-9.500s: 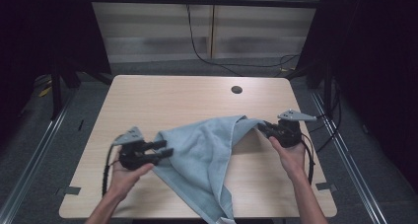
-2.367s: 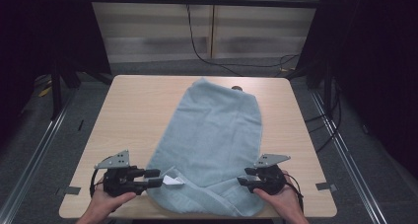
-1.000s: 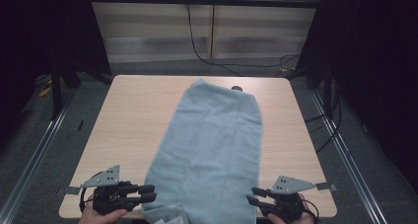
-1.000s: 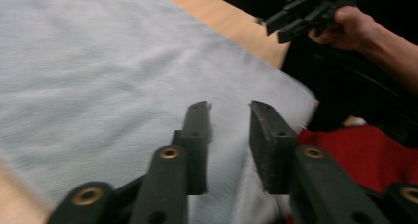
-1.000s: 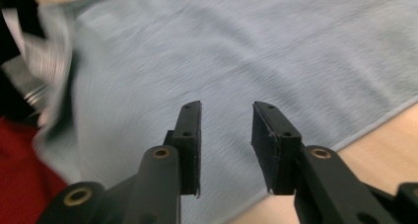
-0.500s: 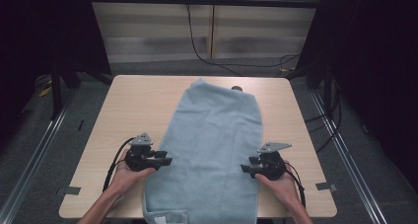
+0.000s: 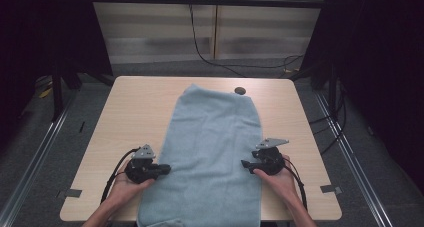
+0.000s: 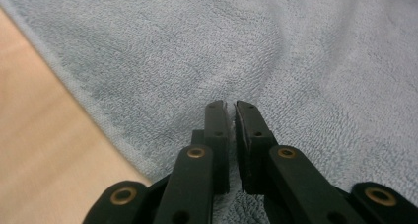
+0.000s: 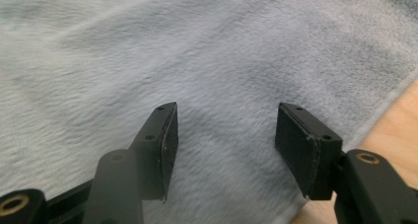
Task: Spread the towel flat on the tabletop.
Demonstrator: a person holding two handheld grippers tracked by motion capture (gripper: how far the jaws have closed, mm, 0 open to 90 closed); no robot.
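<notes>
A pale blue towel point(image 7: 212, 152) lies flat down the middle of the bench point(image 7: 130, 112), its far end near the upper middle of the high view beside a small dark disc point(image 7: 240, 90), its near end hanging over the bench's front edge at the bottom of the frame. It lies spread out lengthwise, which suggests it is being laid ready for a fold across its width. The left gripper point(image 7: 162, 169) sits at the towel's left edge in the lower left of the high view; its fingers point(image 8: 217, 130) have just closed and, in the left gripper view, stand nearly together with a small ridge of terry cloth puckered at their tips, seemingly pinched. The right gripper point(image 7: 245, 163) rests at the opposite edge, lower right; its fingers point(image 9: 162, 145) have just been opening and stand wide apart over flat cloth, gripping nothing, probably set to take that edge.
</notes>
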